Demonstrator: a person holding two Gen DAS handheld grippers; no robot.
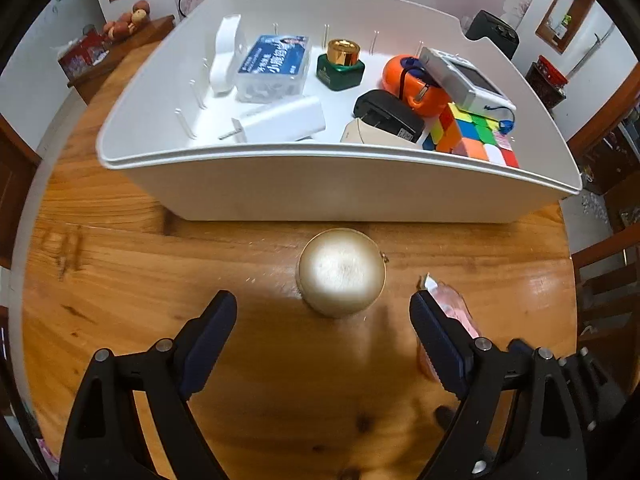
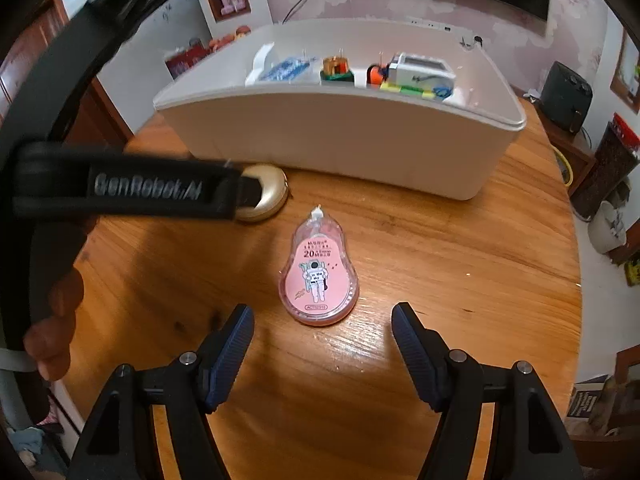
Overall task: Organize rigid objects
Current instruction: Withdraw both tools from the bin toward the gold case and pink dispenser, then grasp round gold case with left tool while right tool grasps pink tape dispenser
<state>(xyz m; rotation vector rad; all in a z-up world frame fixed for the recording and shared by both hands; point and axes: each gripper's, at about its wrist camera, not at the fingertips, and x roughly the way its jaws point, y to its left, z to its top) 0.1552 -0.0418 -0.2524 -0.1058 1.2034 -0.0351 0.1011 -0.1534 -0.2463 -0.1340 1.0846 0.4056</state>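
My left hand-held gripper [image 1: 323,320] hung over the wooden table [image 1: 120,280] with its jaws spread wide and nothing between them; the round gold compact [image 1: 342,272] lay flat just ahead of the fingertips, centred on the gap, close to the near wall of the white bin [image 1: 340,188]. My right hand-held gripper [image 2: 323,322] was also spread and empty, with the pink correction tape dispenser [image 2: 318,274] lying on the table just beyond its tips, white nozzle pointing towards the bin. In the bin sat a colour cube [image 1: 474,136], an orange tape measure [image 1: 412,84], a black adapter [image 1: 386,114] and a white charger [image 1: 280,122].
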